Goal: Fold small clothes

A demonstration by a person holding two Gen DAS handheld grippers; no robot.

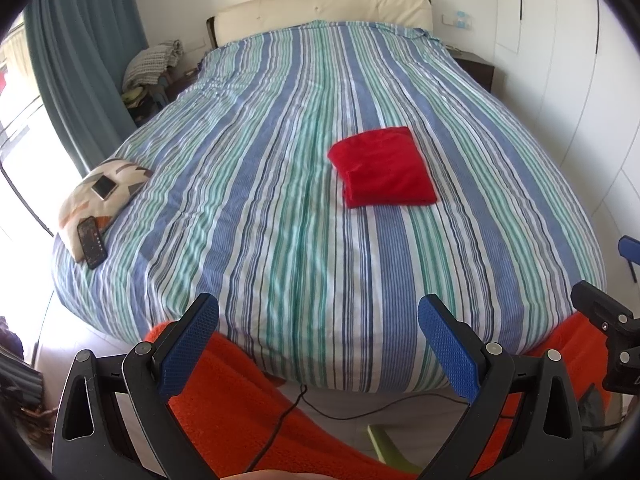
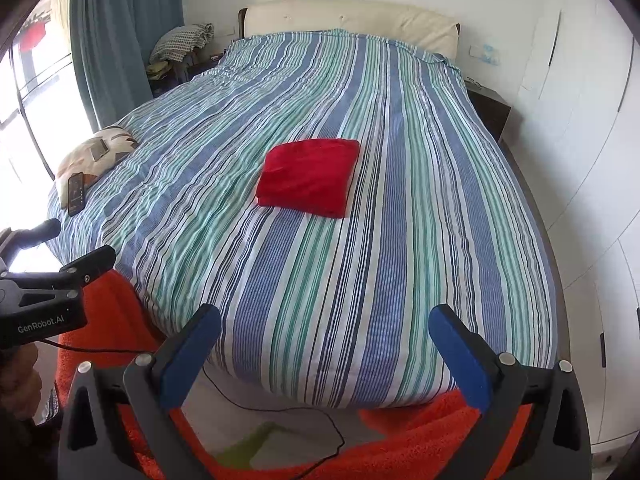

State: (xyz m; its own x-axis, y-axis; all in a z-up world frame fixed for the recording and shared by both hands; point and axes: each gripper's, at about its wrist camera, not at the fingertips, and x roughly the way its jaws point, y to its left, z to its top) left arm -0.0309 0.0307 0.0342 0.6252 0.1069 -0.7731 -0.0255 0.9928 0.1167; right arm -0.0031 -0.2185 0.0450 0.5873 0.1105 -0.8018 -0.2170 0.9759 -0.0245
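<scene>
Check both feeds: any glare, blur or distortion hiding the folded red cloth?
Left wrist view: folded red cloth sharp and evenly lit; window at left blown out; fisheye bulges the striped blue-green bedspread. Right wrist view: cloth clear; window overexposed; dark vignette at corners.

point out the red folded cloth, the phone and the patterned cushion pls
red folded cloth (image 1: 383, 168): left wrist view, middle of its top face.
phone (image 1: 92, 243): left wrist view, centre of its dark screen.
patterned cushion (image 1: 120, 190): left wrist view, bare fabric near its right side.
</scene>
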